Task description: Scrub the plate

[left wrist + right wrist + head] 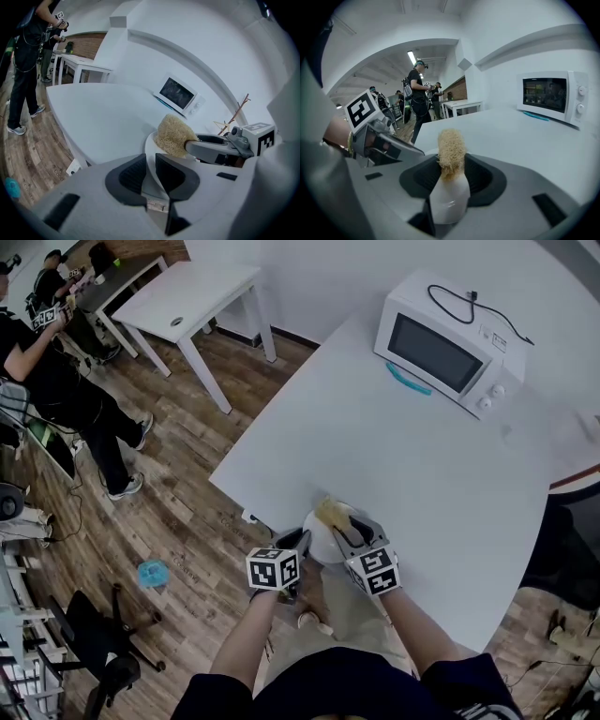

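Observation:
A white plate (322, 542) lies at the near edge of the white table (412, 456). My left gripper (300, 544) comes at it from the left, and in the left gripper view the left gripper (150, 163) is shut on the plate's rim (151, 146). My right gripper (349, 527) hovers over the plate from the right. It is shut on a scrub brush (449, 192) with a white handle. The brush's straw-coloured fibre head (333, 514) sits over the plate's far side, and the same fibre head (173, 136) shows in the left gripper view.
A white microwave (448, 343) with a teal item at its foot stands at the table's far side. Wooden floor lies left of the table, with a blue object (152, 573) and a black chair (103, 643). People (56, 381) and white desks (192, 296) are at the far left.

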Available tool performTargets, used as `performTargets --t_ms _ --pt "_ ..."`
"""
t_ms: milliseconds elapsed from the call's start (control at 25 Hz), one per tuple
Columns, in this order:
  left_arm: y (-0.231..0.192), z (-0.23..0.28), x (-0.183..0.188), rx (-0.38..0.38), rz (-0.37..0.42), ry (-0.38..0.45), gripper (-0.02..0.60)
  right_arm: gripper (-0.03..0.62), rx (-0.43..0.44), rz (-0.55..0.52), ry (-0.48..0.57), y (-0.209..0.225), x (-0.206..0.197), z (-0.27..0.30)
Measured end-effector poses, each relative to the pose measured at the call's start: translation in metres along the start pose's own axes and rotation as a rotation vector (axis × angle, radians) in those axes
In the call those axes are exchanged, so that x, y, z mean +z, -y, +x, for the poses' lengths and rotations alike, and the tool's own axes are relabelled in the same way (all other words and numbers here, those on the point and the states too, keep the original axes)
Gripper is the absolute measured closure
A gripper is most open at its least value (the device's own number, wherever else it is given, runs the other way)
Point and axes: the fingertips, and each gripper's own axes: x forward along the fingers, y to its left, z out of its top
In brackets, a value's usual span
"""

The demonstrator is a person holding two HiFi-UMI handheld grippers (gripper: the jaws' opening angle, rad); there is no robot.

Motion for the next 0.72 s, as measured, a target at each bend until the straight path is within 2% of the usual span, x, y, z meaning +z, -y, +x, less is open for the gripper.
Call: performTargets --t_ms 400,720 --pt "-0.001 0.001 0.000 0.018 0.007 0.016 0.508 0.437 0.055 -0.016 -0.024 -0.031 -0.014 -0.014" --pt "0.000 0.002 0.001 0.028 0.014 0.019 0.506 0.436 0.062 -0.019 -0.052 -0.030 -0.030 -0.032"
